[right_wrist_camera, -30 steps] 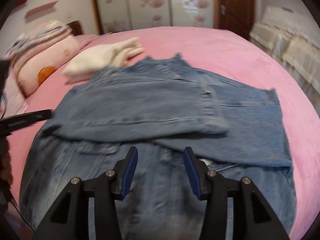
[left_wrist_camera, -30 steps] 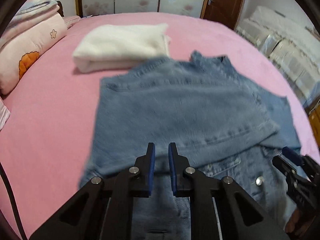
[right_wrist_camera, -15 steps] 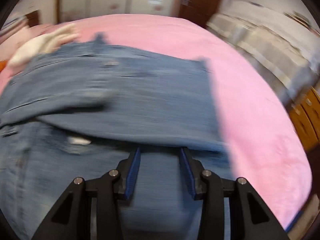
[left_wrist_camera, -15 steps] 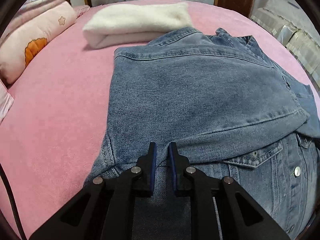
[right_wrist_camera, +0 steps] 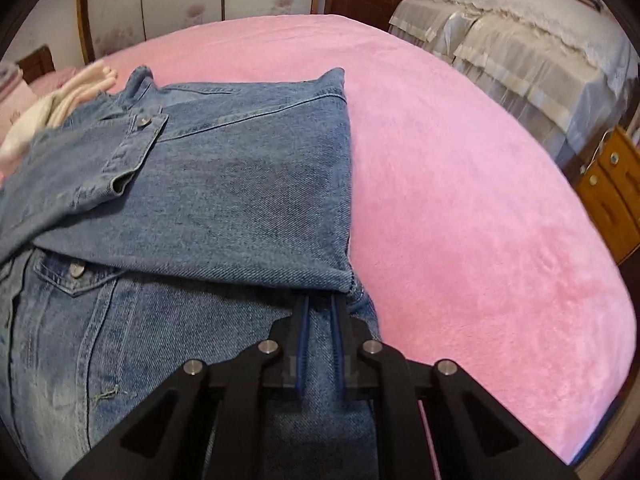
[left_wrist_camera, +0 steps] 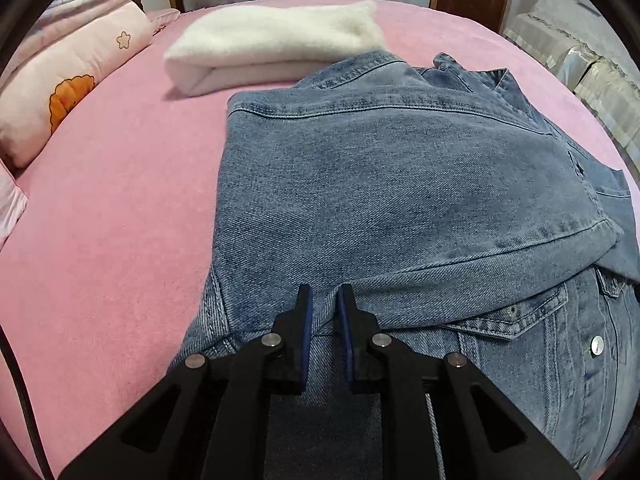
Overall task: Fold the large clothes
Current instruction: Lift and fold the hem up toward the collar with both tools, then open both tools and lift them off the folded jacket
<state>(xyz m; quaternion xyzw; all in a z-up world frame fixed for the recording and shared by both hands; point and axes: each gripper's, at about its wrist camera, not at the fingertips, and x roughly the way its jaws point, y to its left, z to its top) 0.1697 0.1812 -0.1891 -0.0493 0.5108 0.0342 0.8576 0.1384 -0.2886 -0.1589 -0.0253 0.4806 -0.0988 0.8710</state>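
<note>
A blue denim jacket lies on the pink bed with both sleeves folded across its front; it also shows in the right wrist view. My left gripper is nearly closed, its jaws a narrow gap apart at the lower edge of the folded left sleeve; I cannot tell whether denim is pinched. My right gripper has narrowed to a small gap at the lower right corner of the folded right sleeve; a grip is not clear there either.
A folded white fleece garment lies beyond the jacket. Pink pillows are stacked at the left. The pink bed stretches right. A covered sofa and a wooden cabinet stand beyond the bed's right edge.
Both grippers moved down and outward to the sleeve edges. The right gripper swung to the jacket's right corner and narrowed from wide open. The left gripper stayed nearly closed.
</note>
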